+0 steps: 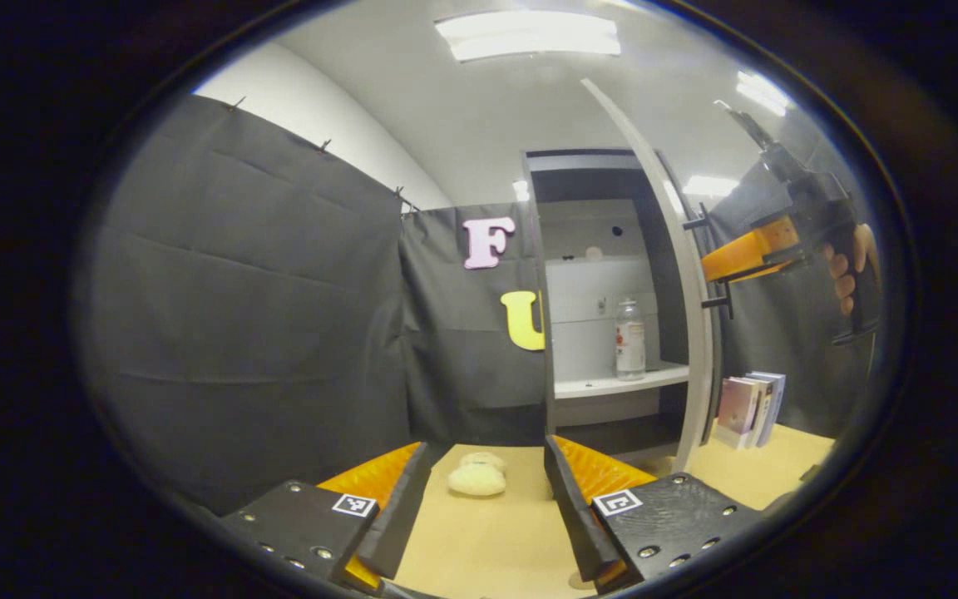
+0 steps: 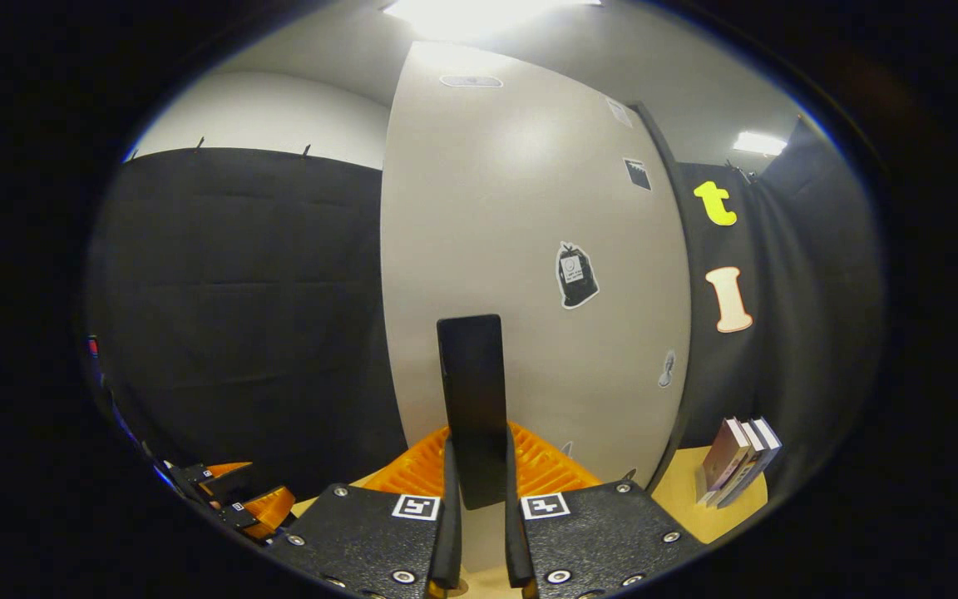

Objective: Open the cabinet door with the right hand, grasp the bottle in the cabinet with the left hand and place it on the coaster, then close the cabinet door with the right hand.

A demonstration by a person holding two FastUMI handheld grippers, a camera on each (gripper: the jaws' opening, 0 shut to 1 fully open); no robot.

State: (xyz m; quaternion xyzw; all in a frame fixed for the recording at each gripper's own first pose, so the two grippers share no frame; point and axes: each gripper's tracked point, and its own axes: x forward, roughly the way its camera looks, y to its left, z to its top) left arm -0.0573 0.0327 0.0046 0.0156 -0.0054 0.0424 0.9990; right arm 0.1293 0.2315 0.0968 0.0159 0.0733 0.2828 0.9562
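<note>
The cabinet [image 1: 539, 274] stands with its white door [image 1: 689, 299] swung open, seen edge-on in the left gripper view. A clear bottle [image 1: 630, 339] with a red-and-white label stands upright on the white shelf [image 1: 612, 384] inside. My left gripper [image 1: 486, 491] hangs open low over the tan table, well short of the cabinet, with nothing between its fingers. My right gripper [image 1: 728, 266] sits at the door's outer face, held by a hand. In the right gripper view the right gripper [image 2: 479, 445] is shut on the black door handle [image 2: 471, 391], the door [image 2: 529, 233] right behind it.
A cream soft lump [image 1: 476, 479] lies on the tan table [image 1: 487, 549] just ahead of my left fingers. A few books [image 1: 749, 408] stand right of the door, also books [image 2: 737, 462] in the right gripper view. Black cloth walls the booth. The left gripper [image 2: 238, 499] shows low left.
</note>
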